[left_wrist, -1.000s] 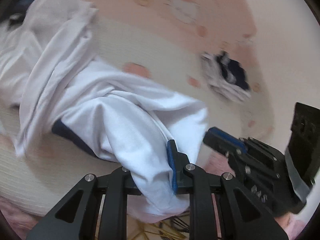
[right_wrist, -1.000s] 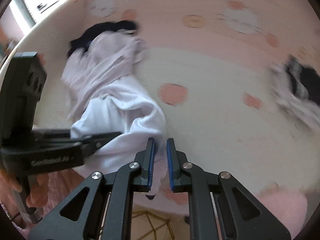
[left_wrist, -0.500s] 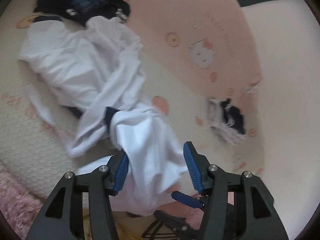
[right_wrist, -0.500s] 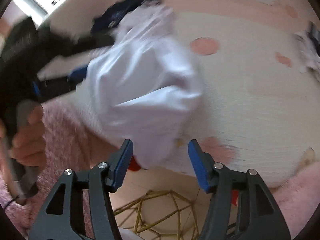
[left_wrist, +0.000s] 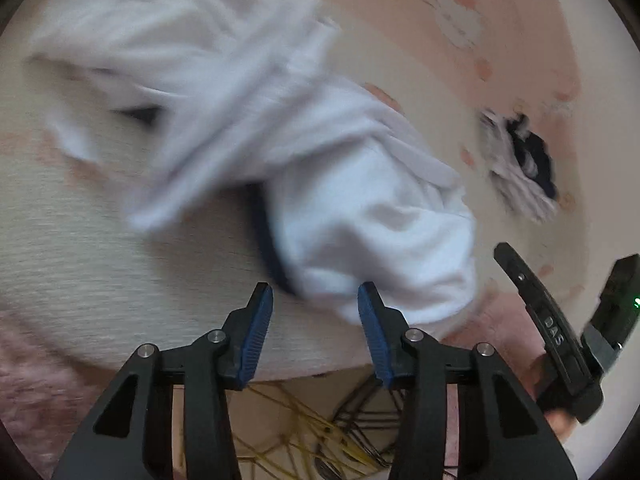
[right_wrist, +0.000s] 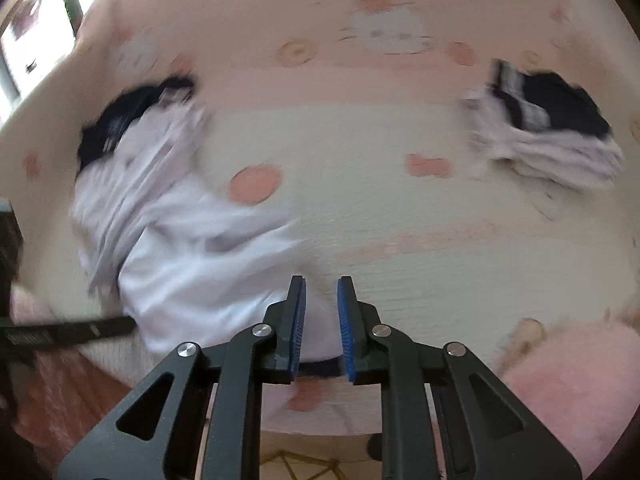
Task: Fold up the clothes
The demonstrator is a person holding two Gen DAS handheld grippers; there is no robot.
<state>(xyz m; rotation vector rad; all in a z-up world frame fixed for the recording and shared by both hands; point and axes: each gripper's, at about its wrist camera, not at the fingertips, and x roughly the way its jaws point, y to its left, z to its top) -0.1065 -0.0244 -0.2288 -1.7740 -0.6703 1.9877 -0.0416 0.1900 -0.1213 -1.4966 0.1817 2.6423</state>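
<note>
A crumpled white garment with a navy hem lies on the cream and pink tablecloth. My left gripper hovers at its near edge. Its jaws are closing, the hem just at the fingertips, and the pads do not press on it. One finger of the right gripper shows at the right. In the right wrist view my right gripper is closing to a narrow gap over the white garment. Cloth and navy hem show between its pads. At the left edge is a finger of the left gripper.
A folded pile of navy and striped clothes rests at the far right of the table. A dark navy piece lies behind the white garment. Pink fluffy fabric lies near the front edge. A yellow wire frame stands below the table.
A second ago both grippers pinched the white cloth, then both opened wide around it. Now they sit lower at its near edge, the left narrower and the right almost closed.
</note>
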